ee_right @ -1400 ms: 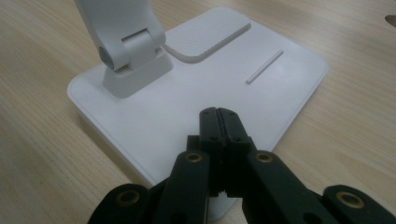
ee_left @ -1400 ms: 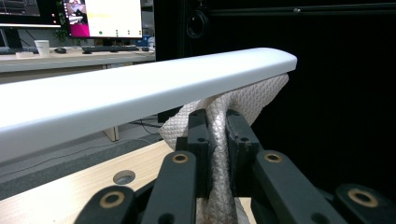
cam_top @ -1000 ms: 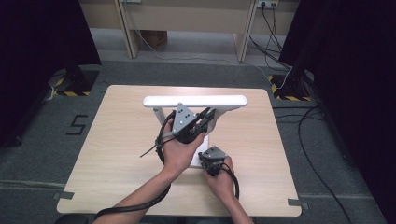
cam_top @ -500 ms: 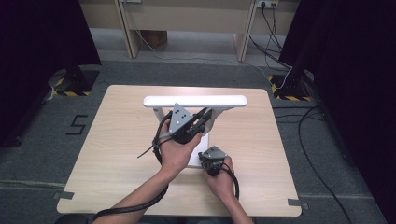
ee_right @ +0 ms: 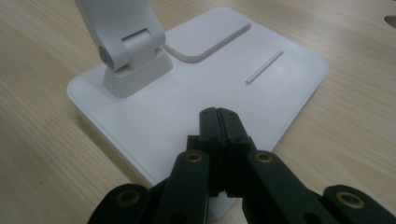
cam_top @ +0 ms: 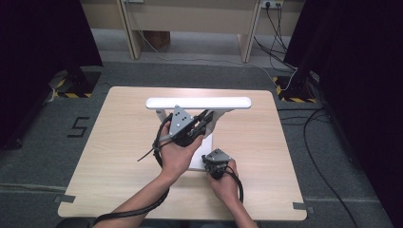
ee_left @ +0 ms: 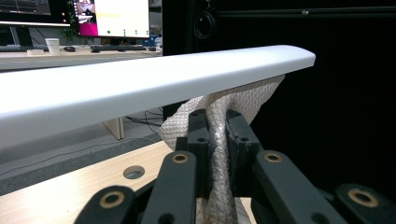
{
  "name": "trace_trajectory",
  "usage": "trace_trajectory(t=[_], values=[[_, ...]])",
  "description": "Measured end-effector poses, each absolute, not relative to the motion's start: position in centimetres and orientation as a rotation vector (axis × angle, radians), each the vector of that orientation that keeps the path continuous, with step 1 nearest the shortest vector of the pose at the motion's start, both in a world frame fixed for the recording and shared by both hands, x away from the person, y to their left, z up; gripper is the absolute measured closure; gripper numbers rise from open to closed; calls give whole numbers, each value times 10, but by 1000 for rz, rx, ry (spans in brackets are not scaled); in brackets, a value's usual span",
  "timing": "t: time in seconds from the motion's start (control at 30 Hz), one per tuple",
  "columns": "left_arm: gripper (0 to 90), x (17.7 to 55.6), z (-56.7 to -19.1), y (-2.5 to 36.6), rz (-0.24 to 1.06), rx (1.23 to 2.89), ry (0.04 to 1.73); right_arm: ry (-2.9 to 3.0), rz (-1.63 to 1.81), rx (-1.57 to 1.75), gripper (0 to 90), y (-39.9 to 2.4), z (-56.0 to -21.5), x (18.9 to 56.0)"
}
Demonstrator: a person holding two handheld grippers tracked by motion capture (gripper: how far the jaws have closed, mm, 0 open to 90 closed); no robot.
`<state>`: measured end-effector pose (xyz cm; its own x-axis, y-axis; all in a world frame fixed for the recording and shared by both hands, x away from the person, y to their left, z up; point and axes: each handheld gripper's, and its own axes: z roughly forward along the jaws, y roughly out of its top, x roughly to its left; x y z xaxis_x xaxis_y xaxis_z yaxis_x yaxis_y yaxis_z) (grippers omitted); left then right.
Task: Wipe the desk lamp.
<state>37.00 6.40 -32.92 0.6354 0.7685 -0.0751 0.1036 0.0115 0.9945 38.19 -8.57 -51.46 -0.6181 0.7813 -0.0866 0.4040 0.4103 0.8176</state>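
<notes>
A white desk lamp stands mid-table, its long bar head (cam_top: pixel 199 102) level above its flat base (cam_top: pixel 200 154). My left gripper (cam_top: pixel 205 119) reaches up under the bar. In the left gripper view its jaws (ee_left: pixel 217 122) are shut on a white textured cloth (ee_left: pixel 252 100), which is bunched against the underside of the bar (ee_left: pixel 154 81). My right gripper (cam_top: pixel 215 160) is at the near right corner of the base. In the right gripper view its jaws (ee_right: pixel 217 114) are shut with nothing between them, tips down on the base (ee_right: pixel 196 79) near the arm's hinge (ee_right: pixel 126 44).
The wooden table (cam_top: pixel 119 156) has bare room left and right of the lamp, and a round hole (ee_left: pixel 134 171) in its top. Cables lie on the grey floor (cam_top: pixel 304 123) to the right. Dark curtains stand on both sides.
</notes>
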Motion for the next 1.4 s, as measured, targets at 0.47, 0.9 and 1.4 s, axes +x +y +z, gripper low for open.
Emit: trace_trajectory(t=[0.47,0.9,1.4], values=[[818,369,-330,69,610,1486,776,2210,1095,1007,899,-86,-515,382],[818,369,-330,72,613,1481,779,2210,1093,1005,899,-85,-515,382],[818,369,-331,77,619,1482,784,2212,1090,1001,899,-85,-515,382]])
